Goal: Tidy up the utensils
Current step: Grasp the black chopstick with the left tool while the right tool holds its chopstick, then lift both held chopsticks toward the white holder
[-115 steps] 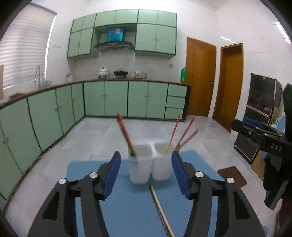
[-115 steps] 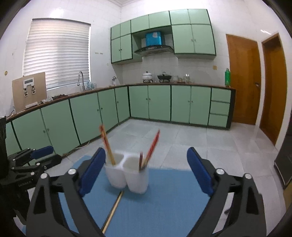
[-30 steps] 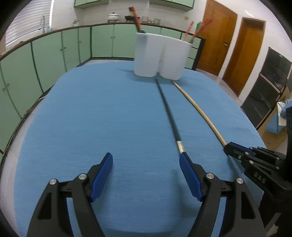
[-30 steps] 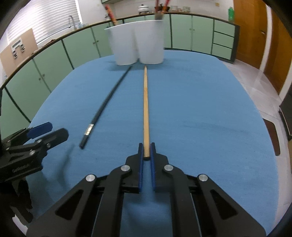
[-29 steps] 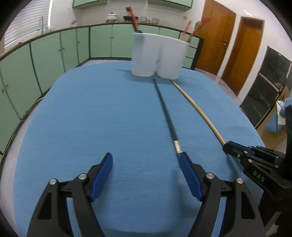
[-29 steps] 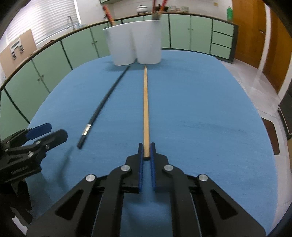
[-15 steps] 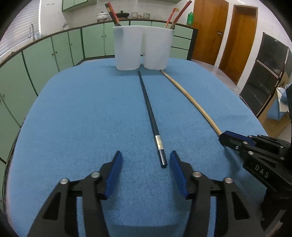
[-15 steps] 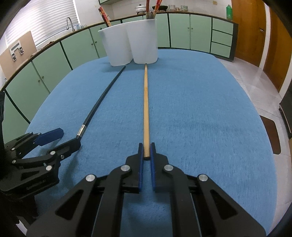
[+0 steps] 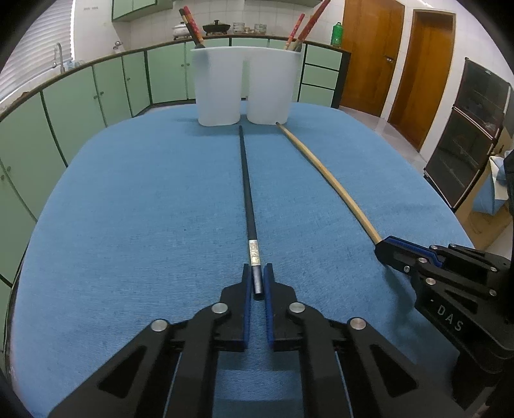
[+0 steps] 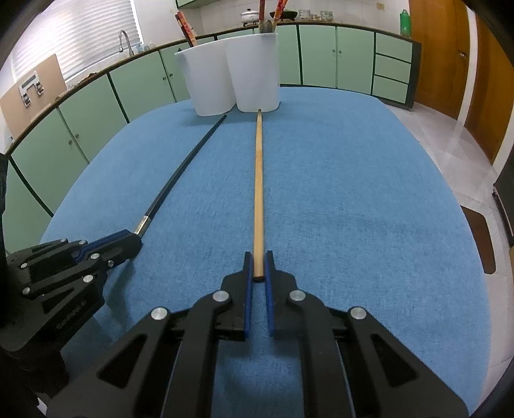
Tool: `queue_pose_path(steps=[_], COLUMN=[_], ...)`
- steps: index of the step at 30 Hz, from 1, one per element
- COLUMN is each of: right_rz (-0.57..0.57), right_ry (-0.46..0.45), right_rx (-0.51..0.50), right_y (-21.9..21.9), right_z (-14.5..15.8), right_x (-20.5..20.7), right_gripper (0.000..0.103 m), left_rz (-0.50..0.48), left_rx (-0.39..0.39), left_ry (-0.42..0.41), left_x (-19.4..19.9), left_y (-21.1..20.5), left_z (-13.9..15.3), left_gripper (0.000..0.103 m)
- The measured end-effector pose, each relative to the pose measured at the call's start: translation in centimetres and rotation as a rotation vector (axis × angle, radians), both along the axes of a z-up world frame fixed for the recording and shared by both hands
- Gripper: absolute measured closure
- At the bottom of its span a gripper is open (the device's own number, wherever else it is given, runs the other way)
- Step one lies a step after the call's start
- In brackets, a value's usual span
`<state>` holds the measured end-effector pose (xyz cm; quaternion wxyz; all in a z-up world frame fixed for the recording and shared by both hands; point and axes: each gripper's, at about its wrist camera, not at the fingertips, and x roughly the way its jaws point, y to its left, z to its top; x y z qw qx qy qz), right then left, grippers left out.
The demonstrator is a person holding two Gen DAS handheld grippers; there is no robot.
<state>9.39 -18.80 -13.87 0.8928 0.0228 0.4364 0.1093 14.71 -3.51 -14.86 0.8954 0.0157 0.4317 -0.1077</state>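
A black chopstick (image 9: 246,189) and a wooden chopstick (image 10: 258,180) lie side by side on the blue cloth, pointing at a white two-cup holder (image 9: 245,85) at the far edge. The holder has red chopsticks (image 9: 306,24) in its cups. My left gripper (image 9: 257,276) is shut on the near end of the black chopstick. My right gripper (image 10: 258,265) is shut on the near end of the wooden chopstick. The right gripper shows in the left wrist view (image 9: 390,247), and the left gripper in the right wrist view (image 10: 125,239).
The blue cloth (image 9: 144,209) covers the whole tabletop. Green kitchen cabinets (image 9: 96,86) run along the left and back walls. Wooden doors (image 9: 369,58) and a dark cabinet (image 9: 469,128) stand to the right.
My left gripper has moved onto the black chopstick's near end and closed on it. My right gripper has stayed shut on the wooden chopstick.
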Motion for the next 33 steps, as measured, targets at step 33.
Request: queue_pose_path(steps=[33], right_rz=[0.087], right_ry=[-0.328], right_rx=[0.058], right_y=[-1.4], right_z=[15.0], right_x=[0.0], right_gripper=[0.097], left_rz=[-0.03], left_rx=[-0.052], left_ry=[-0.333], left_x=[-0.7], left_y=[2.1], left_z=[15.0], left_gripper=[0.096])
